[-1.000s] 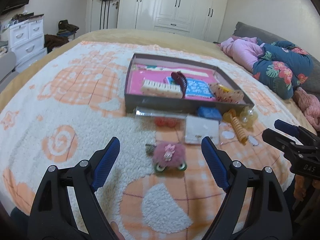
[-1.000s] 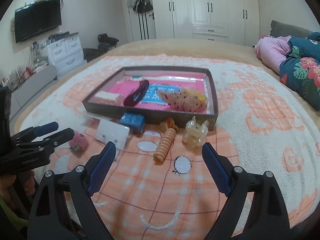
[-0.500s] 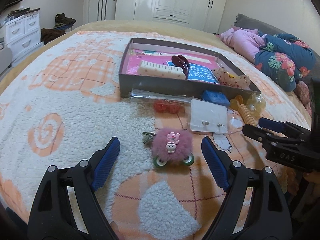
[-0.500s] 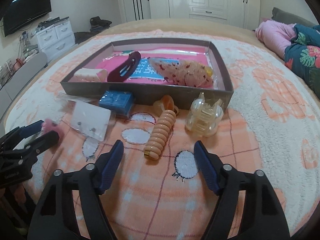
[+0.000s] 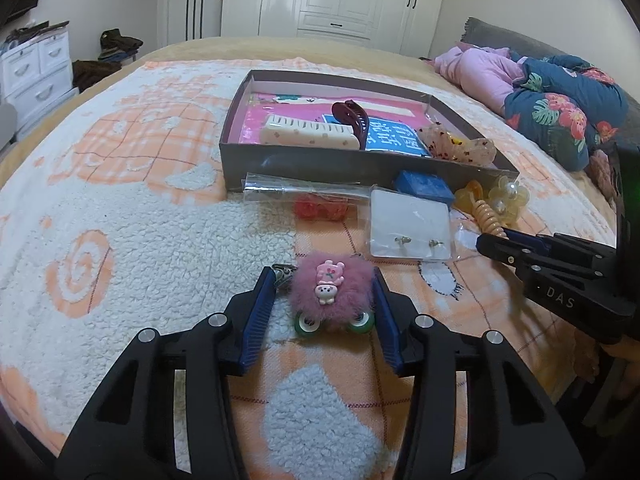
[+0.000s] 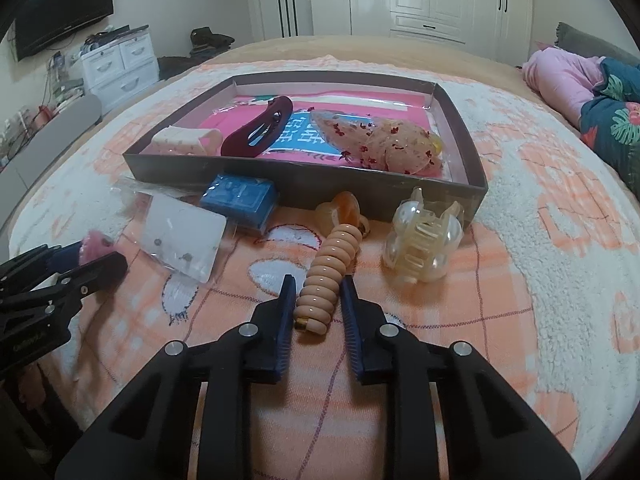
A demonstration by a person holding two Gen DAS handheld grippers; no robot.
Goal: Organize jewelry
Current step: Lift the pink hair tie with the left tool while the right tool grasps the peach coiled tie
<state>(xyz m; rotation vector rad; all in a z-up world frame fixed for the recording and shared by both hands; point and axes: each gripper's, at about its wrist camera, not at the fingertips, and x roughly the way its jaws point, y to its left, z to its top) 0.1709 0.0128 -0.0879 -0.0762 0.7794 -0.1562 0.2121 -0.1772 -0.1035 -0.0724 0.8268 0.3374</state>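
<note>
A pink fluffy hair clip (image 5: 330, 294) with a cartoon charm lies on the blanket between the fingers of my left gripper (image 5: 322, 276). The jaws are closing. The right pad brushes the fluff and the left pad stands just clear. My right gripper (image 6: 318, 280) is closing on the near end of a ribbed peach hair clip (image 6: 328, 270), both pads against its sides. The grey box (image 5: 320, 164) behind holds a cream comb clip (image 5: 310, 132), a maroon clip (image 5: 354, 118) and a speckled clip (image 5: 460, 146).
In front of the box lie an earring card in a clear sleeve (image 5: 408, 226), a blue block (image 5: 424, 186), a red item (image 5: 320, 210), an amber clip (image 6: 340, 208) and a pearl claw clip (image 6: 424, 240). Folded clothes (image 5: 552, 100) lie at the right, and white drawers (image 6: 120, 64) stand left of the bed.
Both grippers came down and forward over their clips, and both pairs of jaws narrowed from wide open. The right one now has hold of the peach clip.
</note>
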